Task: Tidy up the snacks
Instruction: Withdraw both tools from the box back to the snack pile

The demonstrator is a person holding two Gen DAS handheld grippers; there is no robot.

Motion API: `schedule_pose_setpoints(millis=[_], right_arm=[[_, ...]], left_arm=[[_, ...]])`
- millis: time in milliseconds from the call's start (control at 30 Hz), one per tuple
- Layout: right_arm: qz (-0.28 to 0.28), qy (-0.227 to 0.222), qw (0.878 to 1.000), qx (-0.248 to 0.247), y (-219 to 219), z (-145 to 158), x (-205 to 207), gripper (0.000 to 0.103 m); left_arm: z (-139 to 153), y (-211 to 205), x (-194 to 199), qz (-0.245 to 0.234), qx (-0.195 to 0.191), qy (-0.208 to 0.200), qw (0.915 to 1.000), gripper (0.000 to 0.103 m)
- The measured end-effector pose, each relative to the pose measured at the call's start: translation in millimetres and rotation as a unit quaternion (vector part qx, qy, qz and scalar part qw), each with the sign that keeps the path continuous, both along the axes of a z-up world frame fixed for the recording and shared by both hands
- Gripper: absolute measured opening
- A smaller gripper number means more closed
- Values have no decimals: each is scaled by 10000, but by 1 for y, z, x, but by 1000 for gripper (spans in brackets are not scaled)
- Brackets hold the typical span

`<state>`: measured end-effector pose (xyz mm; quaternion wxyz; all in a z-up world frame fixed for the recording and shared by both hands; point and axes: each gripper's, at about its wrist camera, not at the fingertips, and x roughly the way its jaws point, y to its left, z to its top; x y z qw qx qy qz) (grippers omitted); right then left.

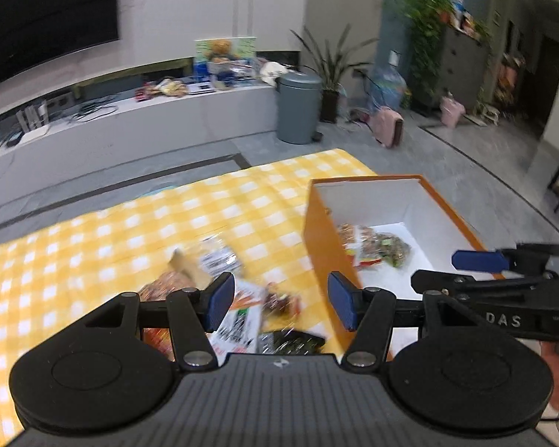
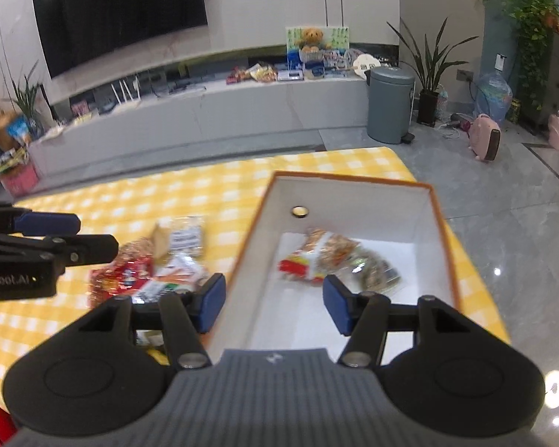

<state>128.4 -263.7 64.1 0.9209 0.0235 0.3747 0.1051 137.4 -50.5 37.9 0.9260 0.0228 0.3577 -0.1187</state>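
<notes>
An orange box [image 1: 322,238] with a white inside [image 2: 425,219] stands on a yellow checked cloth [image 1: 130,223] and holds a few snack packets [image 2: 335,257]. A blurred pile of loose snack packets [image 1: 238,298] lies on the cloth left of the box; it also shows in the right wrist view [image 2: 149,268]. My left gripper [image 1: 279,301] is open and empty, hovering over the pile beside the box's left wall. My right gripper [image 2: 274,303] is open and empty, over the box's near left wall; it also shows in the left wrist view [image 1: 477,268].
A grey pedal bin [image 2: 389,104] and potted plants [image 2: 428,74] stand on the grey floor beyond the cloth. A long low TV bench [image 2: 205,111] with clutter runs along the back wall under a television [image 2: 119,11]. A pink object [image 2: 484,143] sits on the floor at right.
</notes>
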Motion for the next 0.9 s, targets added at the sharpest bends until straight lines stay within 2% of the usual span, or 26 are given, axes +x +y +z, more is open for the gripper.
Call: schedule_pose_setpoints(millis=[167, 267, 333, 533, 700, 900], right_arm=[[136, -296, 9993, 156, 34, -10, -33, 58], [339, -506, 9981, 134, 56, -18, -51, 58], [489, -667, 9966, 55, 70, -26, -60, 58], [736, -988, 9914, -439, 100, -57, -84, 54], [885, -897, 9889, -789, 115, -83, -93, 50], [965, -790, 9839, -1278, 129, -110, -86, 44]], left_arm=[[-14, 31, -27, 220, 62, -91, 9997, 68], [-29, 49, -40, 182, -130, 11, 9997, 68], [-39, 58, -45, 177, -210, 68, 9996, 68], [-67, 73, -59, 193, -99, 198, 9996, 68], [-90, 74, -68, 227, 70, 337, 9991, 66], [-109, 70, -65, 29, 357, 287, 9989, 62]])
